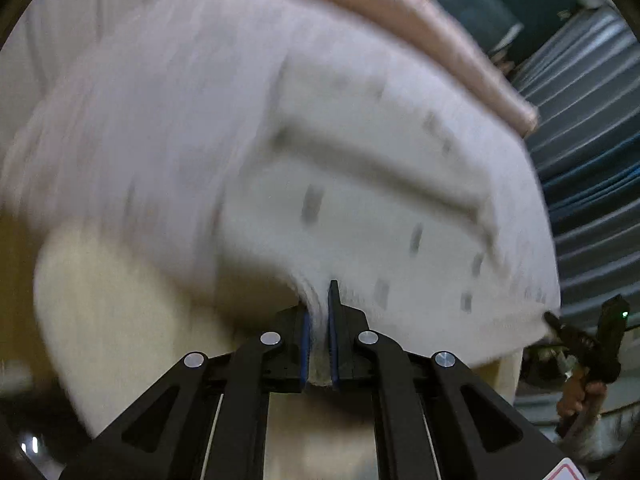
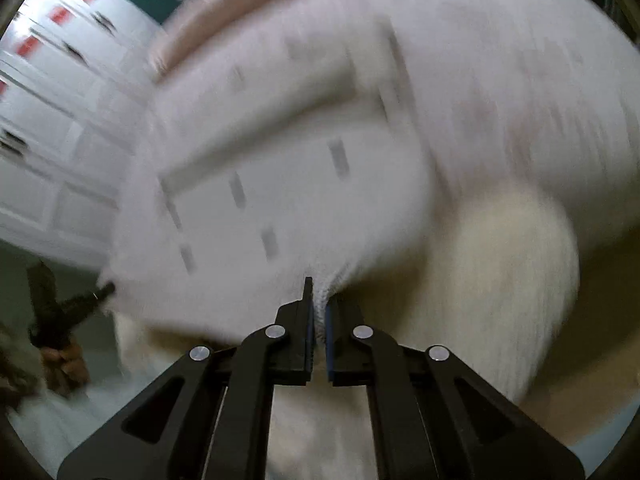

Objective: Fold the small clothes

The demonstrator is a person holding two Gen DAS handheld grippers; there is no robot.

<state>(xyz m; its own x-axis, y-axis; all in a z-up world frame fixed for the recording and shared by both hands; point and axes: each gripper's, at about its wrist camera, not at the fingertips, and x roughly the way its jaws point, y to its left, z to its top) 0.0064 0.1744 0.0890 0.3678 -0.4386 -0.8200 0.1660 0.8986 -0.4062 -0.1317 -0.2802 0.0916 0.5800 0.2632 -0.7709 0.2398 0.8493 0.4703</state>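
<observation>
Left wrist view shows the left gripper (image 1: 319, 320) with its jaws clenched on a pinch of a pale garment (image 1: 280, 152), cloth bunched between the blue pads. Right wrist view shows the same on the other side: the right gripper (image 2: 319, 312) has its jaws clamped on another edge of the garment (image 2: 288, 168). Each gripper also appears small at the far corner of the other's view, so the cloth hangs stretched between the two, raised clear of a cream surface (image 1: 120, 320) beneath. Both pictures are heavily blurred. The cloth carries small dark dashes and a raised seam or band; a pinkish piece (image 1: 400, 12) lies behind, though what it is cannot be told.

Judging by how it drapes and puckers at the pads, the garment is light, soft and limp, likely to sag in the middle and slip if pinched thinly. Corners or a hem, gripped through several layers, look the safest hold.
</observation>
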